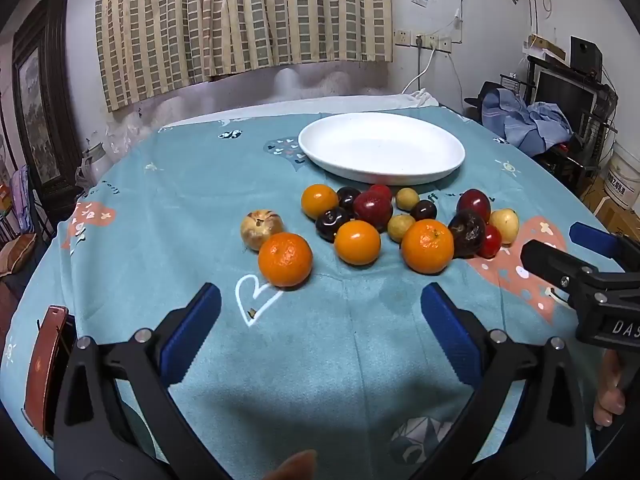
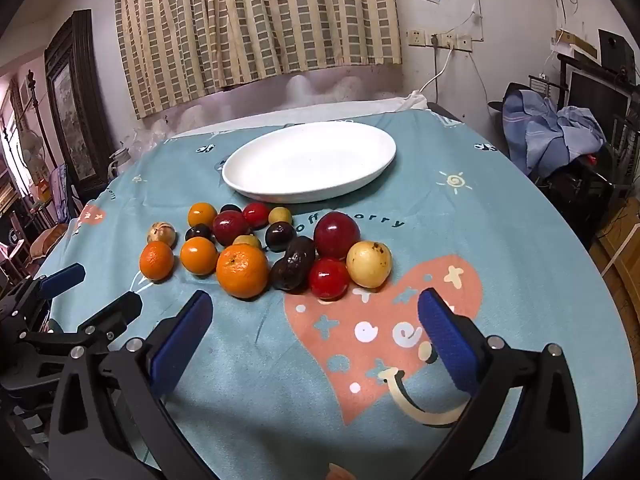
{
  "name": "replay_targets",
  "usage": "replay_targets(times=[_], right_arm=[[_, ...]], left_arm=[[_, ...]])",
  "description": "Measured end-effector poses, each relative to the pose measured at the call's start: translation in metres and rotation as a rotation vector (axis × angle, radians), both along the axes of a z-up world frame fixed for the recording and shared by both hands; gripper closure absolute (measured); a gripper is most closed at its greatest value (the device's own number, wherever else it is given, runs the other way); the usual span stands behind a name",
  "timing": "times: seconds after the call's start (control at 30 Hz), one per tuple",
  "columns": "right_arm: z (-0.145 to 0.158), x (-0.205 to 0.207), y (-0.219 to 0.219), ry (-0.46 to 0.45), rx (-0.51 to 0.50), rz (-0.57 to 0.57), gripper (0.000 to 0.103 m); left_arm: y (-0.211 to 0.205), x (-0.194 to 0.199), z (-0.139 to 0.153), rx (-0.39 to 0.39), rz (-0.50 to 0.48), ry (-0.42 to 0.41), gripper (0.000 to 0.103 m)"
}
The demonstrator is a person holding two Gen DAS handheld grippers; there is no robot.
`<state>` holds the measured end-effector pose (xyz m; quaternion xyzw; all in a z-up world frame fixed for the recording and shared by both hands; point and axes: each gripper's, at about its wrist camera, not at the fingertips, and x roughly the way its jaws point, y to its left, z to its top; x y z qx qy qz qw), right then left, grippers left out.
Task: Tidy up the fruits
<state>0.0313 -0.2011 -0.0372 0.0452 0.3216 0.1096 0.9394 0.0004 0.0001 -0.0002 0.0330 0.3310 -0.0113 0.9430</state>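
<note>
Looking along my left tongs (image 1: 320,312), I hold them wide apart and empty above the cloth (image 1: 180,200); the nearest orange (image 1: 285,259) lies just ahead, the fruit (image 1: 372,220) clustered before the empty plate (image 1: 382,147). My right tongs (image 2: 314,320) gape too, holding nothing, near a red fruit (image 2: 329,279) and a dark one (image 2: 294,263), perhaps shrivelled.

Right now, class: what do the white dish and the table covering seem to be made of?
White dish: probably glazed ceramic, possibly melamine; smooth, evenly white, soft sheen on the rim.
Table covering: fabric, likely a soft napped textile; matte teal, printed cartoons, creases and folds.
</note>
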Motion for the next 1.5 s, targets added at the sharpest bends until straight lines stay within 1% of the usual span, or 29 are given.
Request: replay_targets(times=[0.03,0.47,0.8,0.83,1.07,1.13,1.4,1.5], right_arm=[[0.0,0.0,0.0,0.0,0.001,0.0,0.001],[0.003,0.0,-0.004,0.01,0.005,0.0,0.001],[-0.004,0.001,0.0,0.012,0.01,0.004,0.001],[-0.004,0.001,0.001,0.013,0.011,0.005,0.001],[-0.003,0.002,-0.001,0.017,0.014,0.003,0.001],[-0.003,0.003,-0.001,0.018,0.015,0.004,0.001],[-0.003,0.003,-0.002,0.02,0.017,0.005,0.001],[-0.003,0.003,-0.002,0.021,0.017,0.005,0.001]], left_arm=[[0.0,-0.001,0.0,0.006,0.0,-0.014,0.002],[0.0,0.0,0.0,-0.001,0.001,0.0,0.002],[0.0,0.0,0.0,-0.006,0.001,0.003,0.002],[-0.001,0.0,-0.006,-0.007,0.001,0.004,0.002],[-0.002,0.001,-0.008,-0.009,0.001,0.007,0.002],[-0.003,0.001,-0.016,-0.011,0.0,0.007,0.002],[-0.008,0.002,-0.023,-0.011,0.0,0.01,0.002],[-0.006,0.003,-0.021,-0.013,0.0,0.012,0.002]])
